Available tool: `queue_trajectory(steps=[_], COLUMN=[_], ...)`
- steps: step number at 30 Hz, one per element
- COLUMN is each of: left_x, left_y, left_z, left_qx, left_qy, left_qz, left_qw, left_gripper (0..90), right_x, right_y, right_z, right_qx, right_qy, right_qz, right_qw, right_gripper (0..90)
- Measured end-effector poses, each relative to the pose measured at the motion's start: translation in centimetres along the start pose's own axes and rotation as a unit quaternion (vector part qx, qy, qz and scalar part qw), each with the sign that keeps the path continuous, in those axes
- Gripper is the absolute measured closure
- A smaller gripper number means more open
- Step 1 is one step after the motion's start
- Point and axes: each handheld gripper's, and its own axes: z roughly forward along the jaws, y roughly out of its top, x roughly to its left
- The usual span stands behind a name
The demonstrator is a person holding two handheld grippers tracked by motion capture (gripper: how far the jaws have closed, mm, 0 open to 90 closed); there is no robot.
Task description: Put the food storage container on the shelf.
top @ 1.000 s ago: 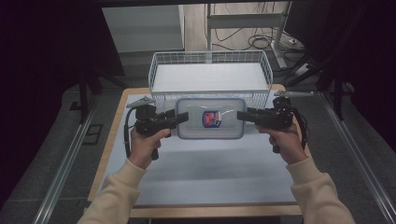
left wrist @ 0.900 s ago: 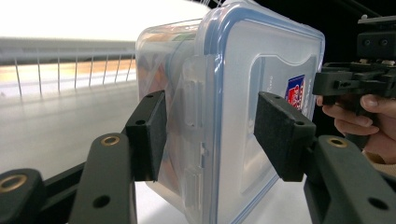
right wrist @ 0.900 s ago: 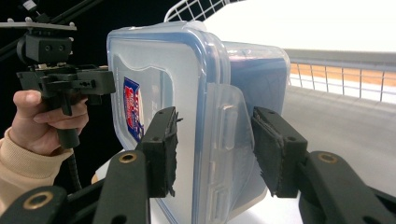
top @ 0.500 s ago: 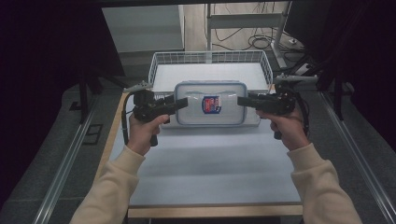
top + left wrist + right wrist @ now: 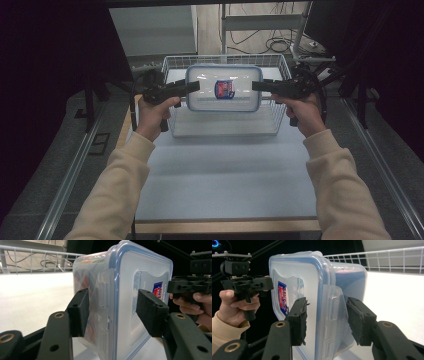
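Gripping from both ends: the left gripper (image 5: 112, 312) has its fingers (image 5: 80, 312) pinching the short edge of a clear plastic container (image 5: 223, 88) over its side latch, one pad on the body side, the other flat on the lid. The right gripper (image 5: 328, 320) does likewise at the opposite end — one of its fingers (image 5: 298, 321) on the lid face, the other against the container wall by the latch flap.

Container: rectangular, translucent, blue seal line around the lid rim, red-and-blue label (image 5: 224, 89) on the lid. It is held up off any surface, lid facing the high camera, hanging between the two grippers above the wire basket (image 5: 170, 107).

Basket: white wire, open top, pale floor, standing at the far edge of the desk (image 5: 225, 175). The container spans most of the basket's width and sits over its far half in the high view; how far above it, I cannot tell.

Hands: left hand (image 5: 152, 112) and right hand (image 5: 302, 112) hold the gripper handles just outside the basket's side walls — cream sleeves (image 5: 107, 195) run back to the near edge.
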Motion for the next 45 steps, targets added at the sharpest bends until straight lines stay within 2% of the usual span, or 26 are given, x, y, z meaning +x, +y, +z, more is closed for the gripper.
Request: queue_trajectory(steps=[5, 12, 18, 22, 26, 31, 34, 35, 36, 39, 41, 43, 44, 45], left_x=[1.5, 2.9, 4.1, 4.5, 4.8, 5.5, 6.0, 6.2, 6.2, 6.8, 7.2, 7.5, 7.7, 7.7], left_y=[1.4, 2.2, 2.2, 2.5, 3.0, 3.2, 3.3, 3.3, 3.3, 3.2, 3.2, 3.0, 3.0, 3.0], left_z=[1.0, 2.1, 3.1, 3.6, 4.3, 5.1, 5.7, 6.0, 6.0, 6.5, 6.9, 7.2, 7.3, 7.3], left_qx=[0.000, 0.002, 0.015, 0.018, 0.024, 0.027, 0.029, 0.027, 0.027, 0.025, 0.026, 0.031, 0.028, 0.027], left_qy=[-0.005, -0.003, -0.001, -0.004, 0.004, 0.006, 0.008, 0.007, 0.007, 0.003, 0.001, 0.014, 0.011, 0.010], left_qz=[-0.017, -0.035, -0.054, -0.071, -0.081, -0.104, -0.115, -0.125, -0.125, -0.137, -0.145, -0.145, -0.146, -0.149], left_qw=[0.9998, 0.9994, 0.9984, 0.9973, 0.9965, 0.9942, 0.9929, 0.9918, 0.9918, 0.9903, 0.9890, 0.9889, 0.9888, 0.9885], left_gripper=[45.4, 45.3, 45.3, 45.4, 45.3, 44.2, 42.5, 41.9, 41.5, 40.6, 39.9, 39.3, 39.3, 39.1], right_x=[-0.8, -2.4, -3.7, -4.3, -4.7, -5.6, -6.2, -6.3, -6.3, -6.6, -6.7, -6.7, -6.6, -6.5], right_y=[1.7, 3.3, 3.6, 3.8, 4.1, 4.5, 4.4, 4.4, 4.4, 4.2, 4.2, 4.2, 4.2, 4.2], right_z=[0.9, 2.1, 3.1, 3.3, 3.7, 4.3, 4.6, 4.7, 4.7, 5.0, 5.2, 5.3, 5.5, 5.6], right_qx=[0.006, 0.020, 0.037, 0.036, 0.039, 0.041, 0.037, 0.035, 0.035, 0.029, 0.027, 0.030, 0.037, 0.034], right_qy=[-0.008, -0.007, -0.006, -0.005, -0.020, -0.026, -0.031, -0.032, -0.032, -0.042, -0.052, -0.073, -0.089, -0.089], right_qz=[0.003, 0.012, 0.034, 0.046, 0.054, 0.092, 0.119, 0.125, 0.125, 0.155, 0.164, 0.161, 0.159, 0.159], right_qw=[0.9999, 0.9997, 0.9987, 0.9983, 0.9976, 0.9946, 0.9917, 0.9910, 0.9910, 0.9866, 0.9847, 0.9837, 0.9827, 0.9826], right_gripper=[52.2, 52.3, 52.2, 52.1, 49.1, 48.4, 47.8, 47.7, 47.7, 46.9, 45.6, 44.4, 44.5, 44.7])
